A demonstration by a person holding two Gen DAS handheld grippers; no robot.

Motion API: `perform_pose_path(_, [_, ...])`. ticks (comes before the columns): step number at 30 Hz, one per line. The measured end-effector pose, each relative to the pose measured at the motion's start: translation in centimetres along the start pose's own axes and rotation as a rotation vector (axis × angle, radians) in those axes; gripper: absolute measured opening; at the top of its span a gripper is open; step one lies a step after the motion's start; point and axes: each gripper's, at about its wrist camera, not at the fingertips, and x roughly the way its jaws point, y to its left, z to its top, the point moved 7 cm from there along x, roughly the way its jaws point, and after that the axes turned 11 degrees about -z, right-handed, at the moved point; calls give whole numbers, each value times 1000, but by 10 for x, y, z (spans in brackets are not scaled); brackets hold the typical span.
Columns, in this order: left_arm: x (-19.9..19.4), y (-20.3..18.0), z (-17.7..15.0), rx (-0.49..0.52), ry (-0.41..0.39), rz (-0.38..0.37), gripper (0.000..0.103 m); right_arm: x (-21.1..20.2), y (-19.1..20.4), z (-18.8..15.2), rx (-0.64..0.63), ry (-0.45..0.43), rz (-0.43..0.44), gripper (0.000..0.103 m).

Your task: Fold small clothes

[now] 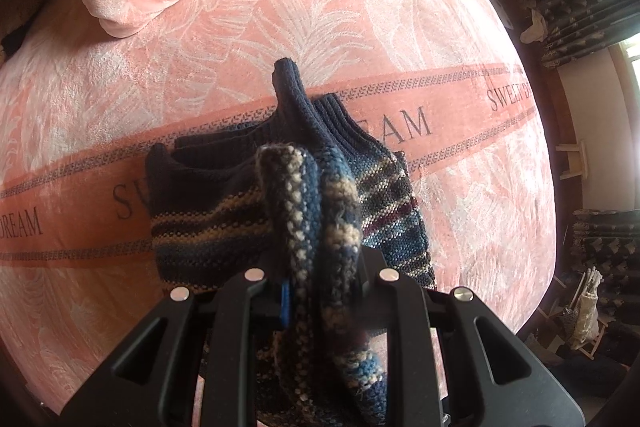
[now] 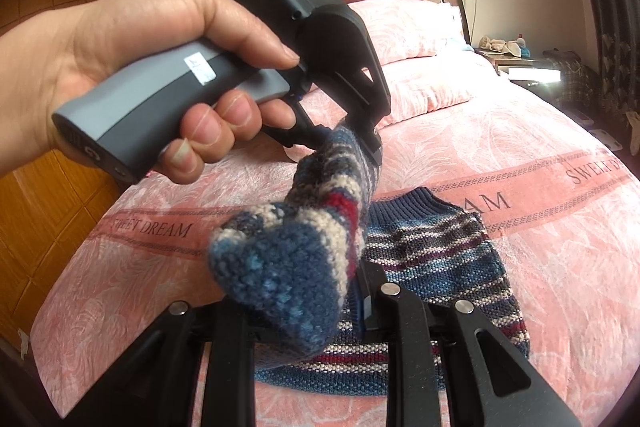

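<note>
Left wrist view: left gripper (image 1: 320,291) clamps the knitted striped sweater (image 1: 224,203), hiding the pink bedspread (image 1: 400,27) at 6 o'clock. Right gripper (image 2: 320,307) clamps its lifted fold; a hand (image 2: 132,39) stands at 10 o'clock.

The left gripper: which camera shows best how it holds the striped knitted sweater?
Right wrist view: the left gripper, in a hand, is seen from outside, clamping the striped knitted sweater edge. The left wrist view shows only bunched knit between its own fingers.

Both grippers clamped on knit fabric, raised above the bed.

Left gripper (image 1: 316,291): jaws closed on a bunched fold of the striped sweater (image 1: 224,211); held by a bare hand (image 2: 132,67) wrapped around its grey handle, forefinger forward. Right gripper (image 2: 308,311): jaws closed on another fold of the same garment.
</note>
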Motion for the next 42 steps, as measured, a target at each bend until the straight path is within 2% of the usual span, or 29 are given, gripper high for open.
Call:
perform_pose_path(17, [42,-23,5,20,26,43,20,8,-42,-13,89,48,-9,22])
perform_pose_path(24, [64,-35,-2,45,21,99,20,11,-67,-28,170,85,29,22])
perform_pose_path(27, [72,-42,-4,59,11,145,20,14,-78,-33,214,101,53,22])
perform_pose_path(32, [78,-44,-3,53,-5,210,20,19,-95,-45,257,127,66,22])
perform_pose_path(42, [103,-48,0,31,-28,289,21,34,-120,-63,348,196,105,22])
